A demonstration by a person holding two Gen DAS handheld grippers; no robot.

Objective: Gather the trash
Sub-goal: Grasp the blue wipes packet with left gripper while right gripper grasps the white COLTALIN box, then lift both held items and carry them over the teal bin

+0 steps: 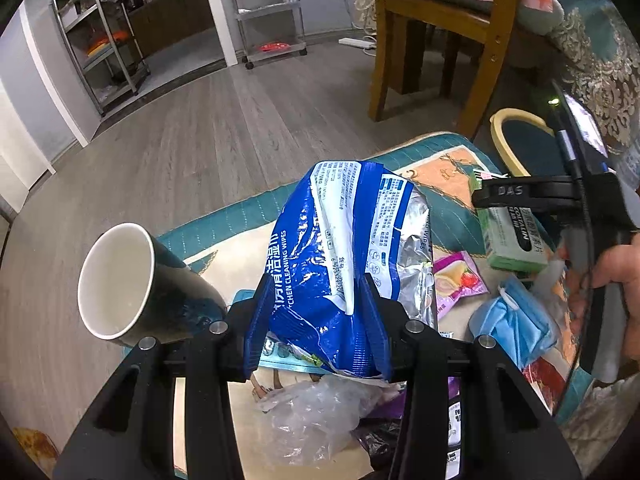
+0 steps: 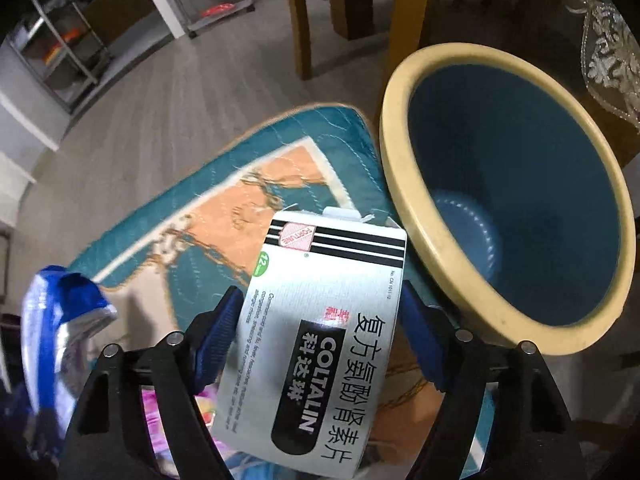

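Bin (image 2: pixel 516 200) at two o'clock looks empty; left tool (image 1: pixel 316 320) grips the wipes bag (image 1: pixel 340 240), right tool (image 2: pixel 320 340) straddles the medicine box (image 2: pixel 316 340) (grip uncertain); wrappers, mask (image 1: pixel 516 320), cup (image 1: pixel 120 280) remain.

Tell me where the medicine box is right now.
The medicine box sits between the right gripper fingers, above the quilted mat, just left of the blue bin.

Blue-and-white wipes bag (image 1: pixel 340 248), silver medicine box (image 2: pixel 316 344) with black stripes, teal bin (image 2: pixel 516 200) with cream rim
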